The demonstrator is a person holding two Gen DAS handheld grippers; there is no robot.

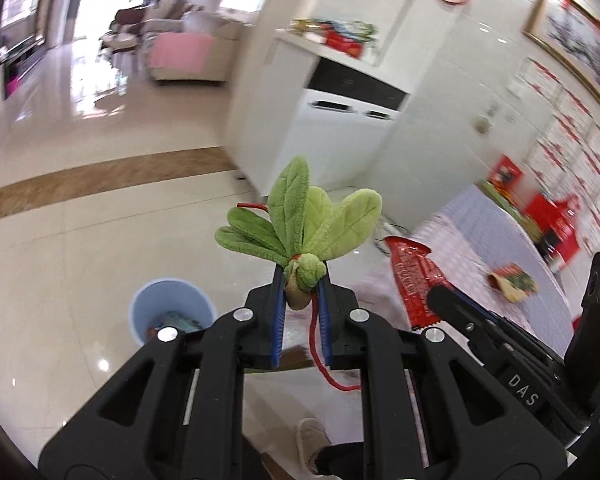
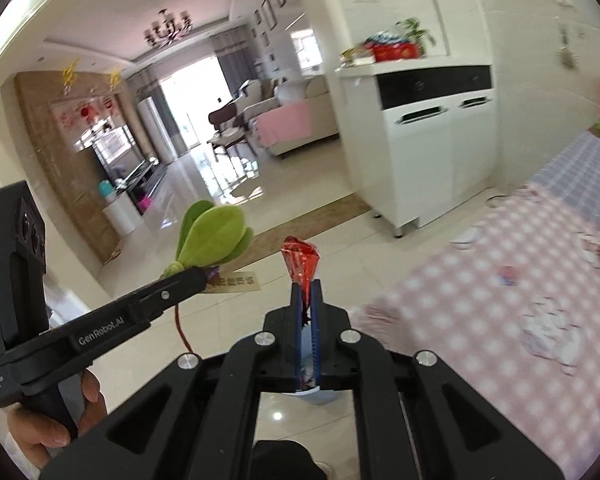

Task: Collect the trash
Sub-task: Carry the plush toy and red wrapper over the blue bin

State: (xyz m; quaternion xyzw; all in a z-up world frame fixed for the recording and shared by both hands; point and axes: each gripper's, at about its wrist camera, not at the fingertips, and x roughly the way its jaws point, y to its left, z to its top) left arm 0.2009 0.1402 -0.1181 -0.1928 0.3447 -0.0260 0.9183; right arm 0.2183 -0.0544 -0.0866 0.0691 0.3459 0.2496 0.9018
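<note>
The left claw (image 1: 302,286) is pinching a plush green leafy toy (image 1: 300,220) by its knotted base, so the 5 or so fuzzy leaves fan up and out beyond the fingertips while a thin red cord (image 1: 320,356) dangles down between the blue pads (image 1: 279,320). The right claw (image 2: 307,292) is pressed together on a red foil wrapper (image 2: 300,258): the wrapper's crumpled top sticks up past the tips and its lower part runs down between the 2 blue pads. In the left wrist view the same wrapper shows to the right of the toy, held flat and tilted, with the right claw's black finger across its lower end. In the right wrist view the left claw comes in from the left with the toy at its tip, near the wrapper but apart from it, and a person's hand (image 2: 52,420) grips its handle. A light blue bin (image 1: 172,312) stands on the glossy tiled floor (image 1: 60,260), low and left of the left claw, with some colourful litter inside it. A tabletop (image 2: 520,280) with a pink and blue checked cloth lies to the right, and a small crumpled packet (image 1: 512,284) rests on it. A white cabinet (image 2: 432,152) stands behind.
</note>
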